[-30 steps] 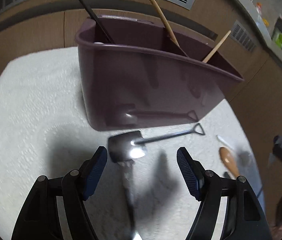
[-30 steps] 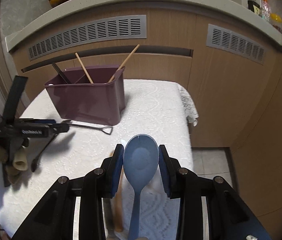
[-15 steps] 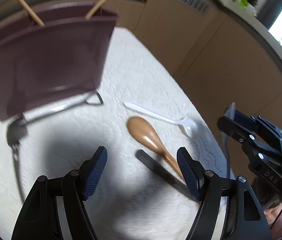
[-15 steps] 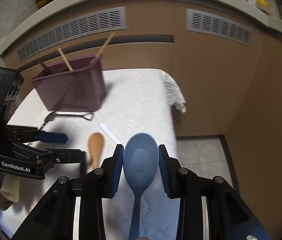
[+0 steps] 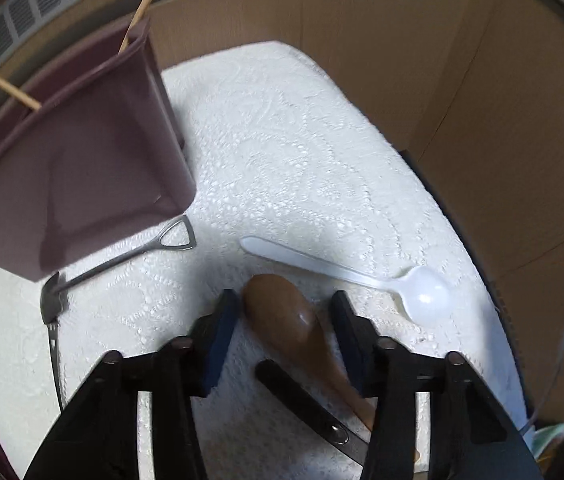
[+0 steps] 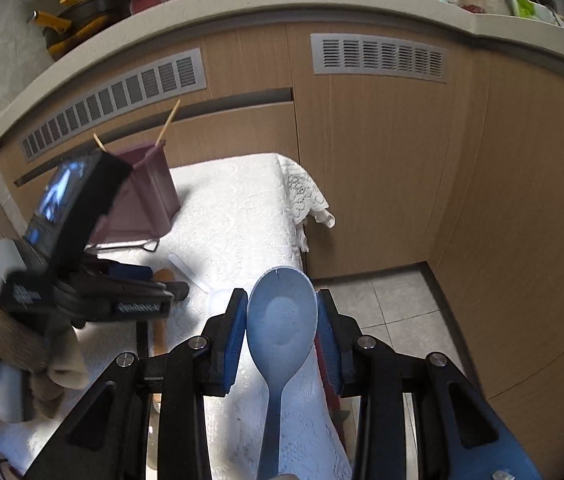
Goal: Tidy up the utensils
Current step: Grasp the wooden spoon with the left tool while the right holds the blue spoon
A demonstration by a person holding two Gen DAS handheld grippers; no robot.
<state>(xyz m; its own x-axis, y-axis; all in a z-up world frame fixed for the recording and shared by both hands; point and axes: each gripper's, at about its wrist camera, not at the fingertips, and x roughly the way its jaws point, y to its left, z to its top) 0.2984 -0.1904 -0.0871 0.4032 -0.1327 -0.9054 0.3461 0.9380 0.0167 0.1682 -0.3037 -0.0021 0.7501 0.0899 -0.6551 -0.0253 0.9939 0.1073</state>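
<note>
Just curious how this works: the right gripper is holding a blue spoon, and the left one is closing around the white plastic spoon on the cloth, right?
Not quite. In the left wrist view, the left gripper is closing around the brown wooden spoon; the white plastic spoon lies beside it. The right gripper does hold the blue spoon.

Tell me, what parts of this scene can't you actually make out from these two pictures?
- Inside of the purple caddy: left wrist view, its own wall hides the contents.
- Brown spoon handle end: left wrist view, covered by the left gripper, whose jaws are closing around the bowl.
- Blue spoon handle end: right wrist view, cut off by the bottom edge.
</note>
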